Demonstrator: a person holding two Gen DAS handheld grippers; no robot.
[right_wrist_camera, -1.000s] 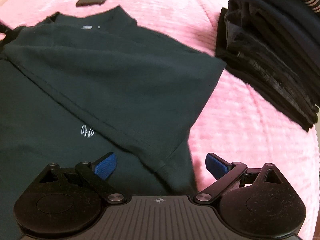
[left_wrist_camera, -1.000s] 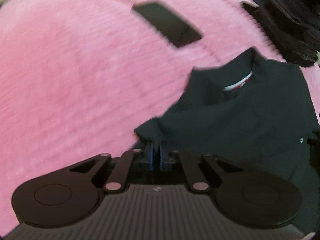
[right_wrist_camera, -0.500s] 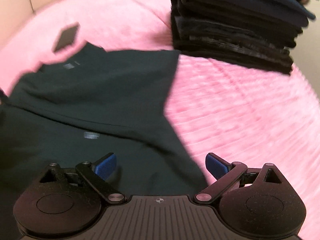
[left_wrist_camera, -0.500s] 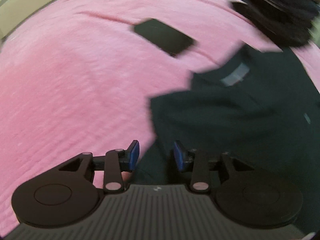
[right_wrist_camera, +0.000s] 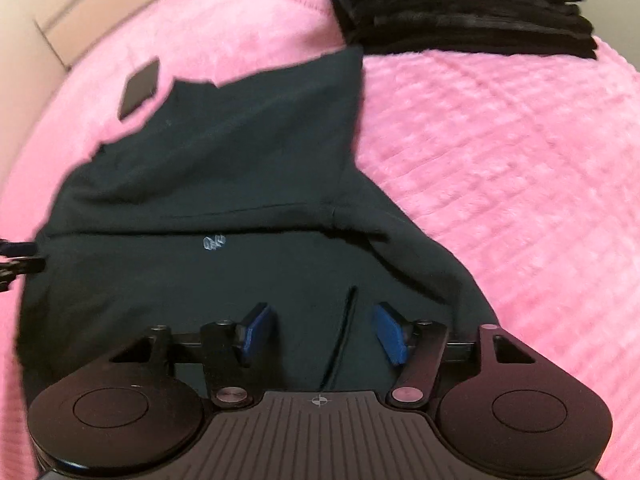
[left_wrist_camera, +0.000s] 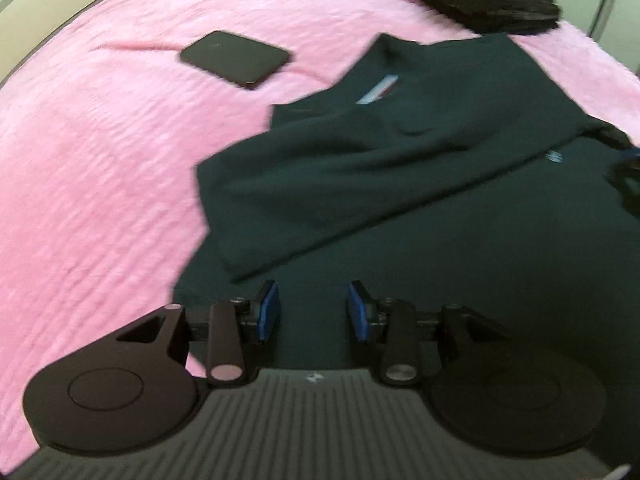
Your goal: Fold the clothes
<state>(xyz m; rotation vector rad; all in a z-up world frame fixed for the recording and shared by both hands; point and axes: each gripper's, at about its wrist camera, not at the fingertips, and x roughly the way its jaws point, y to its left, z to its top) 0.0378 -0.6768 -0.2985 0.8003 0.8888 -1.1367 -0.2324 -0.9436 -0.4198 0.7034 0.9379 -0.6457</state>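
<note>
A dark green shirt [left_wrist_camera: 420,184] lies spread on the pink blanket [left_wrist_camera: 100,152], both sleeves folded in over its chest. Its collar label faces up near the top. My left gripper [left_wrist_camera: 313,312] hovers open over the shirt's left side, nothing between its blue pads. In the right wrist view the same shirt [right_wrist_camera: 208,184] shows a small white logo, and my right gripper [right_wrist_camera: 320,332] stands open above the shirt's lower body, empty. The right gripper's edge [left_wrist_camera: 628,176] shows at the far right of the left wrist view.
A black phone [left_wrist_camera: 235,57] lies on the blanket beyond the shirt's left shoulder. A tall stack of folded dark clothes [right_wrist_camera: 460,4] stands past the shirt's top right. Pink blanket [right_wrist_camera: 520,152] stretches to the right of the shirt.
My left gripper let go of the left sleeve, which now lies folded across the chest, and drew back open. My right gripper narrowed its opening and shifted left over the shirt body.
</note>
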